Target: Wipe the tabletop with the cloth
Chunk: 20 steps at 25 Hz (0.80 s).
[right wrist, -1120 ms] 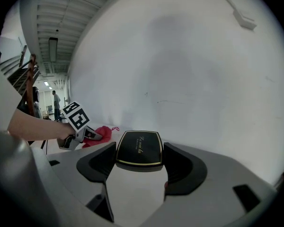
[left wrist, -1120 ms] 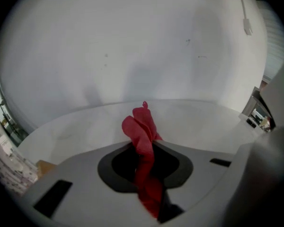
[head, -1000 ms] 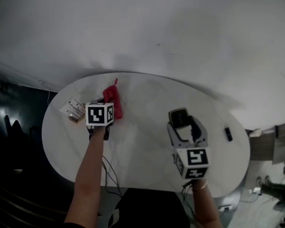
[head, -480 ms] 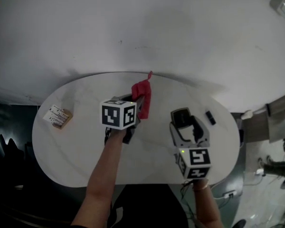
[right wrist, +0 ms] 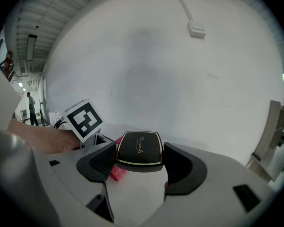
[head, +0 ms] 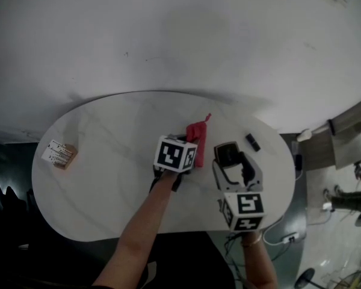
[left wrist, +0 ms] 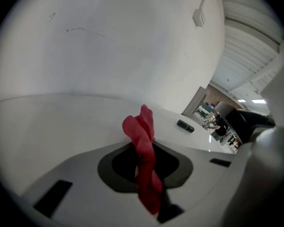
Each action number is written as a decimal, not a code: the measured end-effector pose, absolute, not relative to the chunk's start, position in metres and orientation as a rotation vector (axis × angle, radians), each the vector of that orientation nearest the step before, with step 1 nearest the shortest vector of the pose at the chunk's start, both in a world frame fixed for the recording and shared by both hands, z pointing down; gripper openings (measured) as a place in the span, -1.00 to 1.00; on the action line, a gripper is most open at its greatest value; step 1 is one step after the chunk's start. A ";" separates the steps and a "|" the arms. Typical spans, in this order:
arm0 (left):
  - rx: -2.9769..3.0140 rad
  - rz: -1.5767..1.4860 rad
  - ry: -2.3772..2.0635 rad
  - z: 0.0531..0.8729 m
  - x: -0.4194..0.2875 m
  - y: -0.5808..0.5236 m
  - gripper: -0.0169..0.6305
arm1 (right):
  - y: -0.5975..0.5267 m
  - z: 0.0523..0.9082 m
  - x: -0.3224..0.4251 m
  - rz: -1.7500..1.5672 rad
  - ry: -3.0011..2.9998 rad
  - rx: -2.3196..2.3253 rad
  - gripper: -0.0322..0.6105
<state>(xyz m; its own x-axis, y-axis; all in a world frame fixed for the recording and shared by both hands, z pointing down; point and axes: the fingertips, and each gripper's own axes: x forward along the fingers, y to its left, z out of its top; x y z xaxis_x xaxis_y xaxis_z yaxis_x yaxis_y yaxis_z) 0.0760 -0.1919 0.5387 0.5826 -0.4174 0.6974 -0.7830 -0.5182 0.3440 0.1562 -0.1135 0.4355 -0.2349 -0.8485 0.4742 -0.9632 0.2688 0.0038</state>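
Cloth (head: 197, 132): red, soft, twisted into a crumpled strip, over the right-centre of the white oval marbled table (head: 108, 179). Its long axis runs away from the person, tip toward the wall. Left gripper (left wrist: 144, 174) is clenched on its near end. Right gripper (right wrist: 139, 162) grasps a glossy black rounded case (right wrist: 138, 148), whose gold edge shows only in the right gripper view.

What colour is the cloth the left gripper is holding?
Plain red. The cloth, pinched in the left gripper, shows best in the left gripper view.
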 end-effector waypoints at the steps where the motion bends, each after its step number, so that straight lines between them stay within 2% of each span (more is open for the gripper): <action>1: 2.149 0.747 -0.965 0.544 0.068 -0.189 -0.76 | -0.114 0.436 0.156 0.406 -2.161 1.635 0.04; 5: 2.115 0.811 -1.056 0.556 0.022 -0.182 -0.76 | -0.118 0.440 0.141 0.395 -2.174 1.577 0.04; 20: 1.885 0.708 -1.408 0.558 -0.186 -0.163 -0.76 | -0.147 0.441 0.024 0.319 -2.320 1.328 0.04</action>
